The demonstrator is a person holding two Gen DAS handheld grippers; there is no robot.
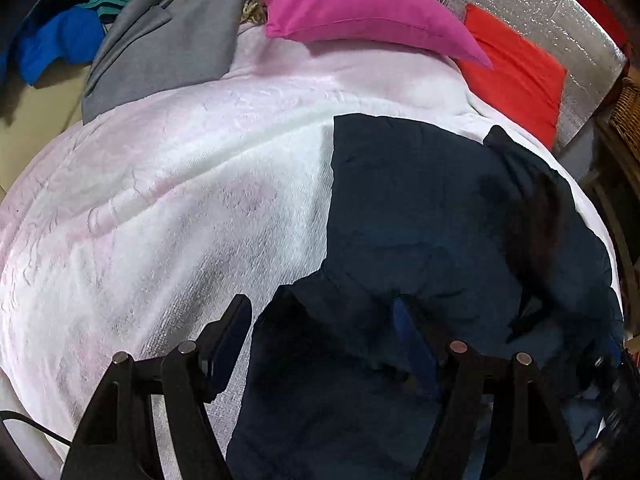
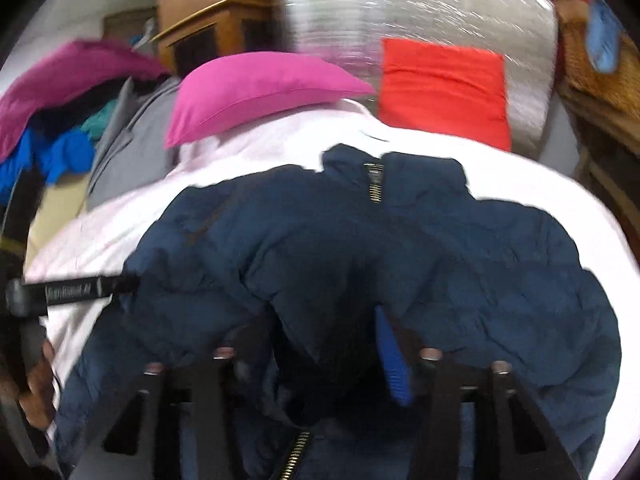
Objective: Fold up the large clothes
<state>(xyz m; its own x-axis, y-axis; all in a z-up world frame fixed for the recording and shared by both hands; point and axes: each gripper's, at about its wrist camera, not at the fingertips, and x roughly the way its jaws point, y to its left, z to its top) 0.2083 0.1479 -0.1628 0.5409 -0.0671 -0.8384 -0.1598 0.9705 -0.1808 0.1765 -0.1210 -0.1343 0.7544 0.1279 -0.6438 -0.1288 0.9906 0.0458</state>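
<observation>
**Blue jacket on the pale blanket**

The big dark blue jacket (image 2: pixel 360 240) lies on the pale blanket (image 1: pixel 160 200), near a pink pillow (image 1: pixel 352 4); the left gripper (image 1: pixel 324 344) has its jaws wide apart over the jacket's edge, not pressing on it; the right gripper (image 2: pixel 316 356) has a bunch of jacket between its fingers (image 2: pixel 394 364); the picture is blurry, so I cannot tell if they squeeze it.

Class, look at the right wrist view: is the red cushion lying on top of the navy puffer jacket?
No. The red cushion leans against the silver quilted backrest, beyond the navy puffer jacket and apart from it.
</observation>
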